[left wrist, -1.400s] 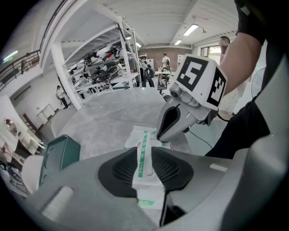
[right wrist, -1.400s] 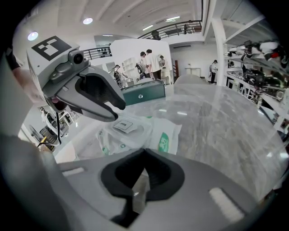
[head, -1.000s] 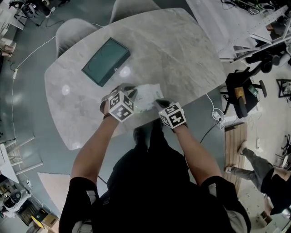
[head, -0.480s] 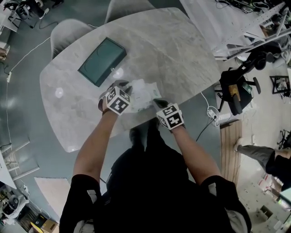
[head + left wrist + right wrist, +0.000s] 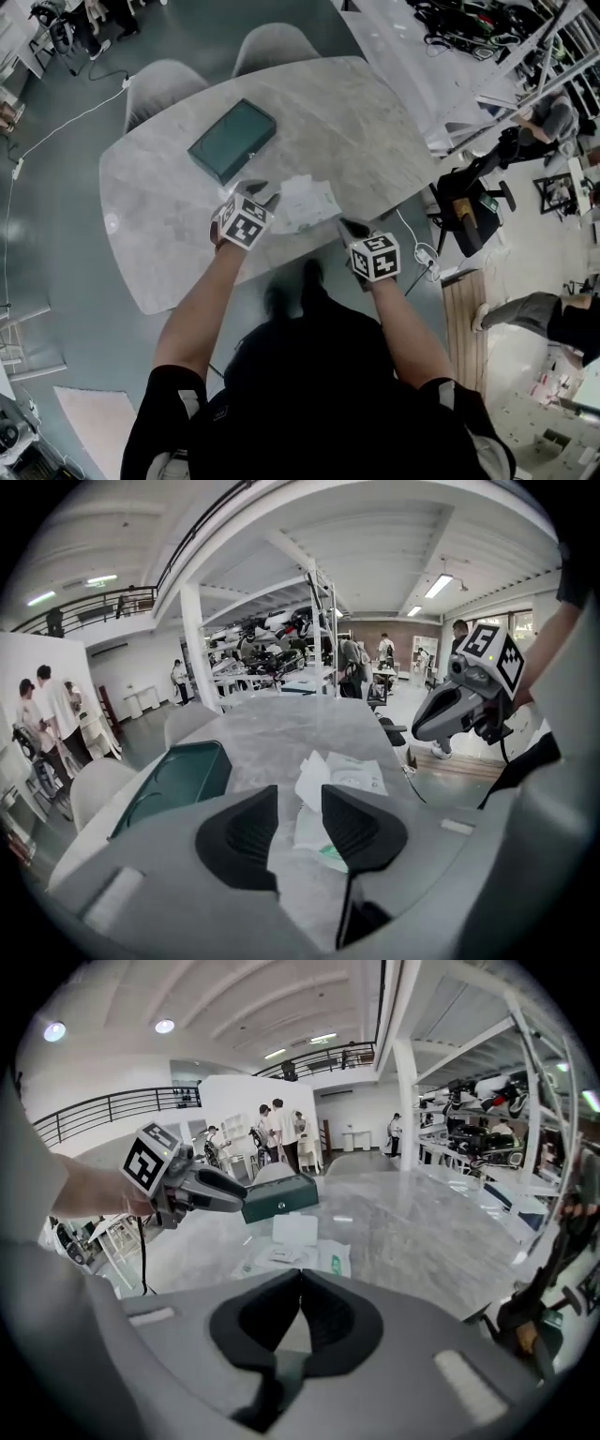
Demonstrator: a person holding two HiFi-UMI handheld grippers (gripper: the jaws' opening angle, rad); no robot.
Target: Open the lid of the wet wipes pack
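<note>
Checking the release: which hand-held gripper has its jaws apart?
The left hand-held gripper: its jaws have just been opening and stand apart, empty, clear of the wet wipes pack. The right hand-held gripper has jaws touching.

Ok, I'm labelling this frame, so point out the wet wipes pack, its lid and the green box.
wet wipes pack (image 5: 309,206), head view, middle of its white top.
lid (image 5: 294,1228), right gripper view, centre of the raised flap.
green box (image 5: 232,141), head view, middle of its top face.

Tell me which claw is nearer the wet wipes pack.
Left. The left claw, jaws just opening and empty, hangs just left of the wet wipes pack; the right claw, shut, sits farther off by the table edge.
</note>
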